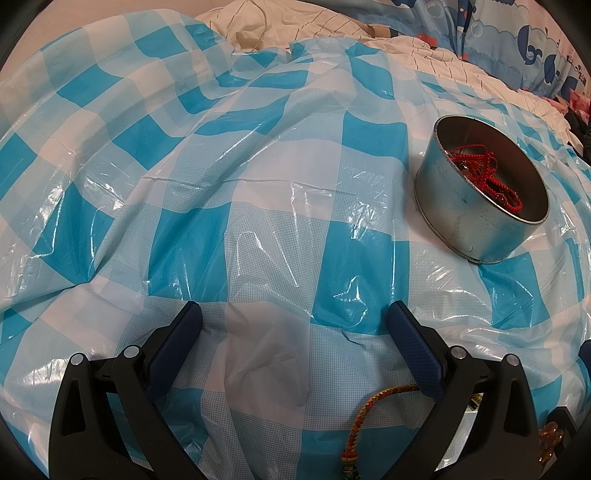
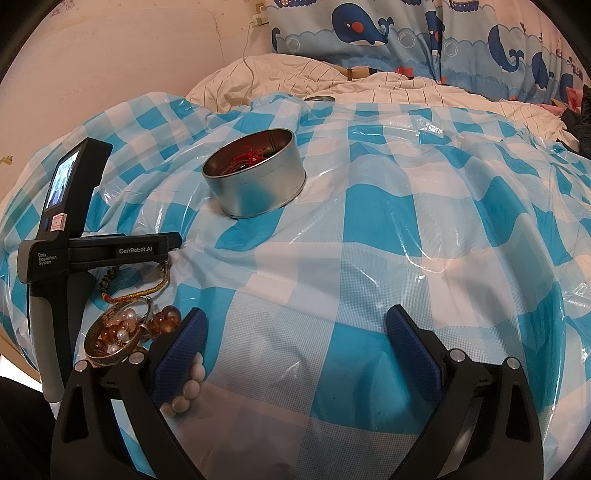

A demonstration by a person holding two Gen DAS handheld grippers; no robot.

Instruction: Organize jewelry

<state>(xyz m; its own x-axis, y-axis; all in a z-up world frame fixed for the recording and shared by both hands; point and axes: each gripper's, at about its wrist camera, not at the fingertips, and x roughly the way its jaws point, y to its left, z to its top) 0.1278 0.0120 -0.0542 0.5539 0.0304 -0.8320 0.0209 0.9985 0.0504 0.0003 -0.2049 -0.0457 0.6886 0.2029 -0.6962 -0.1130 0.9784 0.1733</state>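
Note:
A round metal tin (image 1: 480, 206) stands on the blue-and-white checked plastic sheet with a red cord bracelet (image 1: 487, 173) inside; it also shows in the right wrist view (image 2: 258, 184). My left gripper (image 1: 295, 317) is open and empty, over bare sheet; a braided multicolour cord (image 1: 369, 410) lies under its right finger. My right gripper (image 2: 295, 325) is open and empty. A pile of jewelry (image 2: 125, 332) with amber and pearl beads and a bangle lies just left of its left finger, and a pale bead bracelet (image 2: 188, 387) lies beside that finger.
The left gripper's body (image 2: 92, 251) lies at the left edge over the braided cord (image 2: 144, 291). The checked sheet (image 2: 406, 221) covers a soft, lumpy bed. A cream blanket (image 2: 332, 77) and whale-print pillows (image 2: 406, 33) lie behind.

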